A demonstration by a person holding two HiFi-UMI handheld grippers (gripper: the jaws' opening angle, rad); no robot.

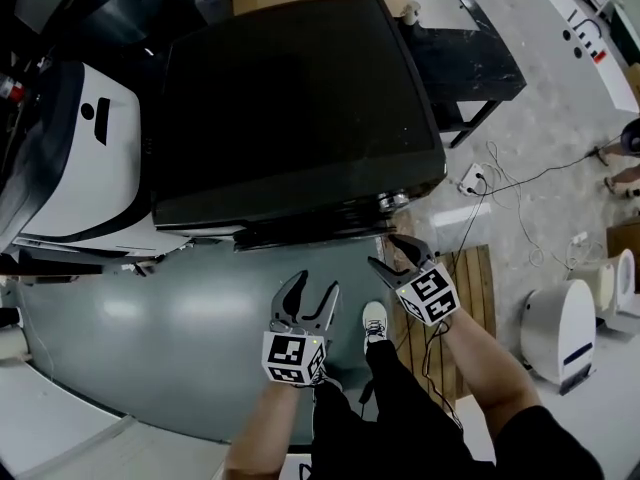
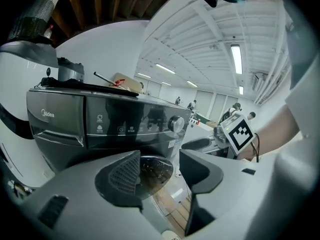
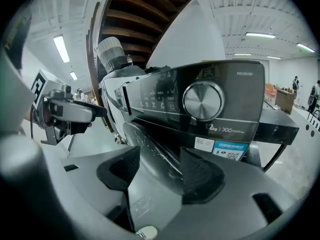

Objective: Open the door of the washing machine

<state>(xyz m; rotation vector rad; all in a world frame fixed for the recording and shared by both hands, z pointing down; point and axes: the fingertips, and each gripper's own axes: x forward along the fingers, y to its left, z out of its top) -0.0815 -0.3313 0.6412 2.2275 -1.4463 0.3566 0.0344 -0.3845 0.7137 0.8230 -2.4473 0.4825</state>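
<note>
The dark grey washing machine (image 1: 290, 108) stands in front of me, seen from above in the head view. In the left gripper view its control panel and round knob (image 2: 176, 124) face me, and the round glass door (image 2: 156, 168) shows below them. My left gripper (image 1: 316, 283) hangs open a short way before the machine's front, nothing between its pads (image 2: 126, 173). My right gripper (image 1: 384, 249) is also open, close to the front's right side. In the right gripper view the knob (image 3: 202, 100) sits above and the door's rim (image 3: 152, 151) runs beyond the spread jaws, not gripped.
A white appliance (image 1: 90, 148) stands to the machine's left and a black table (image 1: 470, 58) behind at the right. A wooden pallet (image 1: 478, 288), a power strip with cables (image 1: 472, 180) and white units (image 1: 560, 328) lie to the right. My shoe (image 1: 374, 320) is on the grey floor.
</note>
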